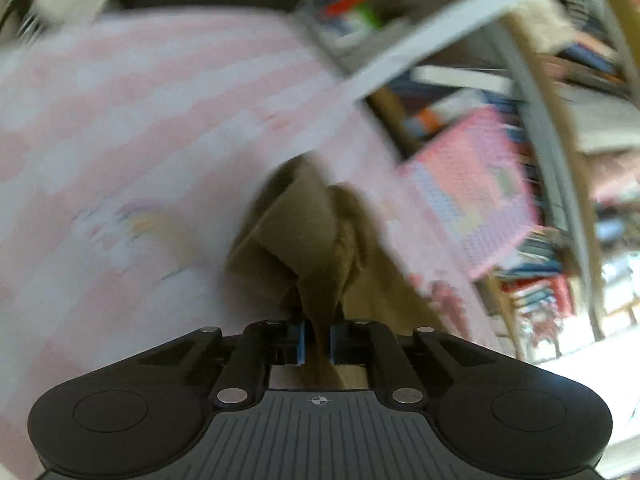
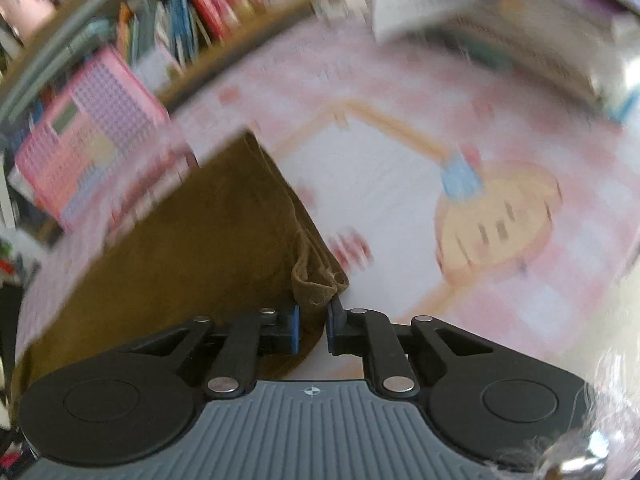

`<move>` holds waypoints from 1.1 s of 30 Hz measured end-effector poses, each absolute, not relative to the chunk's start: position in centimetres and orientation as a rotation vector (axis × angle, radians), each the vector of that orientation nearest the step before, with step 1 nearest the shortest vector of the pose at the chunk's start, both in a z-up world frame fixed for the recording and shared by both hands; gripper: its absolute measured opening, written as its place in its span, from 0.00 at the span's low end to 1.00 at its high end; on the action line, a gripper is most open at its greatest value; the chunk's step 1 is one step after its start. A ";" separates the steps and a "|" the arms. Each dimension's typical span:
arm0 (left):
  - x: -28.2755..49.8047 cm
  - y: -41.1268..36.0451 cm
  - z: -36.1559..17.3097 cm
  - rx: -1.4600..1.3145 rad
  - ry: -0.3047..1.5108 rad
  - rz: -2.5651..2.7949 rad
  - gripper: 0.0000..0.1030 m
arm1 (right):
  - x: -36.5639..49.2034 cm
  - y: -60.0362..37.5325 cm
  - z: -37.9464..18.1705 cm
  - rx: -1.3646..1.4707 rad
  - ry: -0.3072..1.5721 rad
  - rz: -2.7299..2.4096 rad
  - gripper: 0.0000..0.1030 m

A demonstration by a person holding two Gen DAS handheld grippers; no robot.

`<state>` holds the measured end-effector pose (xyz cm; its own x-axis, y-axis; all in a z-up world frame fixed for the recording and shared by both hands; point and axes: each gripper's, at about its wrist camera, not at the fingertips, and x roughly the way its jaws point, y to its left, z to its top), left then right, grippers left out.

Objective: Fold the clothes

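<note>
Between both sets of tongs hangs the brown garment (image 2: 192,240), an olive-brown cloth lying over a pink checked sheet (image 1: 140,120) with cartoon prints. Seen from the right wrist, the cloth spreads from the right gripper (image 2: 313,328) toward ten o'clock as a broad, fairly flat panel, with a thick seamed edge running from the jaws up toward eleven o'clock; that edge looks like its long axis. The right jaws are nearly closed, their blue pads pinching a folded corner of that edge.

Seen from the left wrist, the left gripper (image 1: 317,340) is likewise almost closed, a bunched strip of the same cloth (image 1: 304,240) clamped between its pads and rising toward twelve o'clock in rumpled folds. Each hand holds its own corner, so neither is nearer.

Open sheet lies from twelve to three o'clock of the right gripper, which seems the free room for laying the fold. A pink pegged board (image 2: 88,128) and a bookshelf (image 2: 192,12) crowd the ten o'clock side. Both views are blurred, so finer detail cannot be told.
</note>
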<state>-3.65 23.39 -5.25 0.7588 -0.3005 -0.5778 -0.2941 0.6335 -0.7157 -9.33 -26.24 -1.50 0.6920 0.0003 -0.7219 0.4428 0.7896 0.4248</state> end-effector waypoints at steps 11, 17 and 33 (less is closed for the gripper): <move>-5.8 26.6 -8.3 -0.986 0.764 0.055 0.11 | -9.3 -25.8 -3.9 0.643 0.820 -0.231 0.11; -6.1 27.2 -7.8 -0.917 0.796 0.053 0.34 | -10.1 -25.4 -3.5 0.604 0.836 -0.276 0.33; -10.8 23.6 -2.2 -0.686 0.619 0.138 0.57 | -3.3 -24.9 2.2 0.310 0.676 -0.022 0.07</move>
